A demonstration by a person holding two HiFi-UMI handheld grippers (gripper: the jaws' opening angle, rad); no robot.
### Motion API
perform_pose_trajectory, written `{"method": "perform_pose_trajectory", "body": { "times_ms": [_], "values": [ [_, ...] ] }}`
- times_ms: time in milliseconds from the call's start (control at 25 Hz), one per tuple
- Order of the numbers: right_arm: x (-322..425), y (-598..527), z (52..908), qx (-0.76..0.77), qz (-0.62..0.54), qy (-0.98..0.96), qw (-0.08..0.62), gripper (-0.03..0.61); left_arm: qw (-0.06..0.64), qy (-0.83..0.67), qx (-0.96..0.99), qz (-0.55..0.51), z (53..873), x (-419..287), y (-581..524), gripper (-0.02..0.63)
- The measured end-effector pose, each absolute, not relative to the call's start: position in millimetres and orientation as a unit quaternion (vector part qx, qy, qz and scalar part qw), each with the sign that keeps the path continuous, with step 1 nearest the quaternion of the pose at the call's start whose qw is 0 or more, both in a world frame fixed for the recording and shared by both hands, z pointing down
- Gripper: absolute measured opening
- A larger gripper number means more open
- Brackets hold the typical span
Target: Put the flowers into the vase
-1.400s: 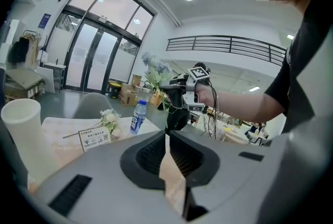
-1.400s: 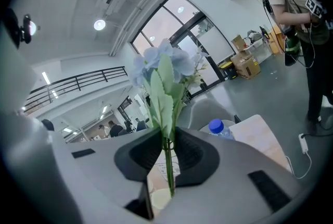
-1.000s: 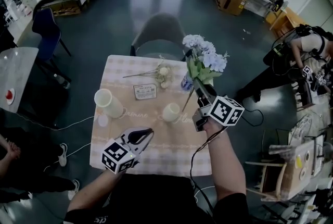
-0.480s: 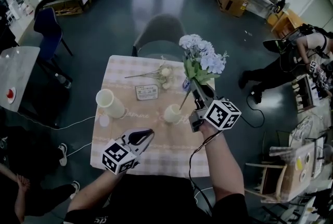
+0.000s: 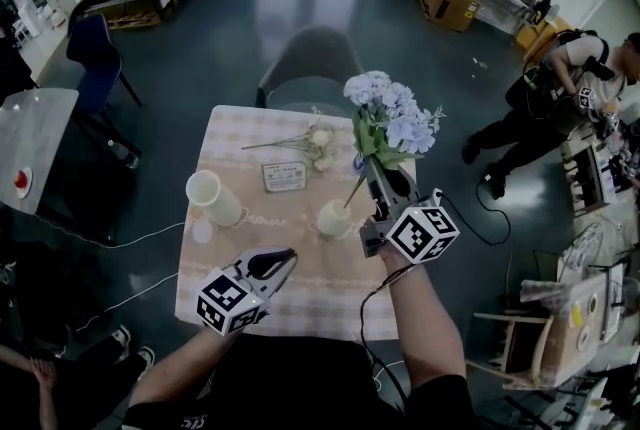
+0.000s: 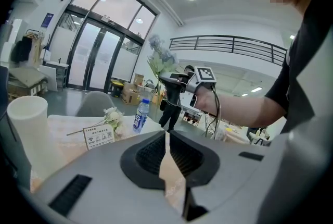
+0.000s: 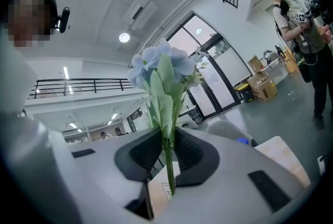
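Right claw point(image 5: 378, 176) clamps the stem of a pale blue flower bunch point(image 5: 390, 113) near the short cream vase point(image 5: 331, 217); left claw point(image 5: 283, 259) pressed together, empty

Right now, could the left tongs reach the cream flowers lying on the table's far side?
Probably yes: the left tongs are shut and empty, and only a small white card stands between them and the cream flowers; they would need to open first.
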State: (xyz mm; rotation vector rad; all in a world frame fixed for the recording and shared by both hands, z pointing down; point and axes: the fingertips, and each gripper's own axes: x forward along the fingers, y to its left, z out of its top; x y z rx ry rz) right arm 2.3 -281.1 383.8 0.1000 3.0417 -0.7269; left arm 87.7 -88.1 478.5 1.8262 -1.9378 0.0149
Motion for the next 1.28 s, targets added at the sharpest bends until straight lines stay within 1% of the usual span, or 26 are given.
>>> {"method": "perform_pose_trajectory", "body": {
  "times_ms": [560,760,920,1040,1280],
  "values": [
    [11.4,-264.5,410.3,0.040,-0.223,0.974,0.013,0.080,0.238,-0.706,0.667,0.007,494.8,86.2,-86.8,0.014],
    [11.0,-268.4,408.7,0.040,-0.228,0.973,0.010,0.080,0.237,-0.705,0.668,0.026,497.1,80.0,-105.3,0.014],
    [11.2,-267.2,413.6,0.041,-0.229,0.973,0.008,0.080,0.234,-0.700,0.673,0.053,513.9,77.5,-121.4,0.018],
    [10.9,-267.1,418.2,0.043,-0.228,0.973,0.008,0.080,0.237,-0.695,0.676,0.064,524.2,78.4,-132.3,0.070],
    [10.2,-268.6,420.7,0.042,-0.231,0.972,0.008,0.080,0.241,-0.691,0.678,0.072,533.3,77.5,-143.0,0.095]
  ]
}}
